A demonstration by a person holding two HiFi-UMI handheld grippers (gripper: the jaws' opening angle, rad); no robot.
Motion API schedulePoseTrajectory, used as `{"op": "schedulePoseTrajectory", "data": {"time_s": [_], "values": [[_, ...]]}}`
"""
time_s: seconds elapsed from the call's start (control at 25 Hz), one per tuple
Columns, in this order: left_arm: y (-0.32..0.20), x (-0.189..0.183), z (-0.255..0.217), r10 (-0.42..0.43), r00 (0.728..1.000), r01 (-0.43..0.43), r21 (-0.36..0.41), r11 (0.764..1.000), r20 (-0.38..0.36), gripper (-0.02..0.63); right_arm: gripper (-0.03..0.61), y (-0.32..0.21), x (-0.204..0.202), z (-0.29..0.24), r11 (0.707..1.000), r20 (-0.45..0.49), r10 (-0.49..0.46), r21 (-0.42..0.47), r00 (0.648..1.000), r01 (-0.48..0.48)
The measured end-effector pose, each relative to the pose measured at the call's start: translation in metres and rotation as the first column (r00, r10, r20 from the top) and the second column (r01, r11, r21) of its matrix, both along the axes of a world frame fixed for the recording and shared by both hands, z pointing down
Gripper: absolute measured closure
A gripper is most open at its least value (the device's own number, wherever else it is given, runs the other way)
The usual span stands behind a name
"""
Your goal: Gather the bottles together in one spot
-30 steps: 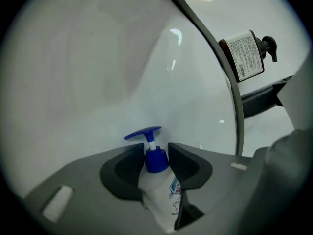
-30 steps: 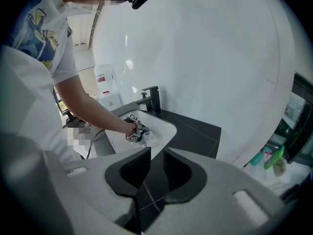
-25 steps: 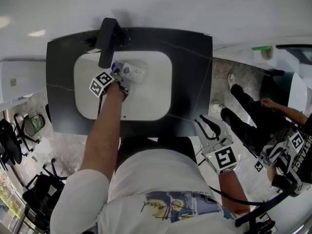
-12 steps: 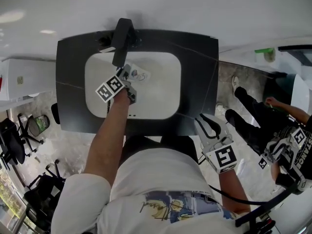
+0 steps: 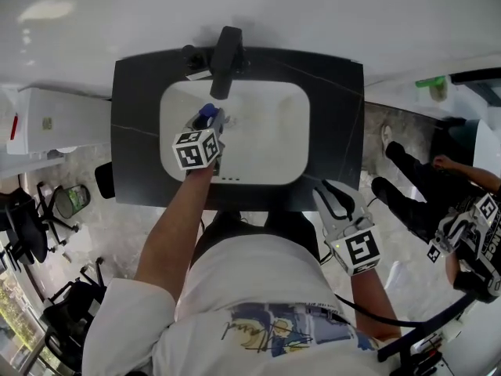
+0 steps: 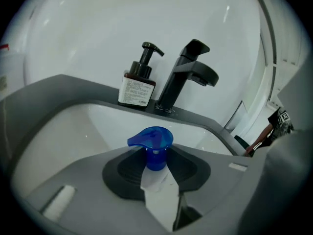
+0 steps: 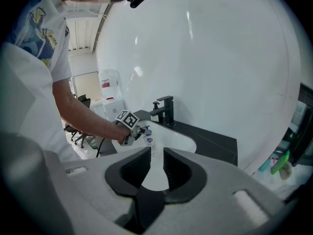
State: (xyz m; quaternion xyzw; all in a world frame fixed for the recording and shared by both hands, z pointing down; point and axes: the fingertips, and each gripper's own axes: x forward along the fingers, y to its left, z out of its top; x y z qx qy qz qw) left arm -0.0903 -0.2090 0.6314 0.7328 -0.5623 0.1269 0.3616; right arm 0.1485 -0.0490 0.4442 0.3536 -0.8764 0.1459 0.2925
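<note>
left gripper: jaws just closing, gripping blue-capped bottle over sink; best kept upright toward pump bottle. right gripper: ajar, empty.

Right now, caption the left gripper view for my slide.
Left gripper, jaws just closing further, grips a blue-capped spray bottle over the white sink; pump bottle and black faucet behind.

White spray bottle with a bright blue trigger cap. Dark pump bottle with a black pump head and a white label covered in fine print. Matte black faucet on a dark grey counter crossed by thin pale lines, around a glossy white basin. White shirt with a blue and yellow print.
</note>
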Motion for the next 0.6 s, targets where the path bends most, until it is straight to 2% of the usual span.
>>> {"op": "schedulePoseTrajectory", "data": {"time_s": [0.28,0.6], "values": [[0.007,-0.023,-0.046,0.159,0.979,-0.168,0.064,0.984,0.131,0.485,0.499,0.005,-0.031,-0.005,0.999,0.046,0.013,0.029,0.999,-0.014],[-0.009,-0.079,-0.121,0.260,0.935,-0.296,0.126,0.947,0.241,0.485,0.499,0.004,-0.058,-0.003,0.998,0.059,0.044,0.043,0.997,-0.047]]}}
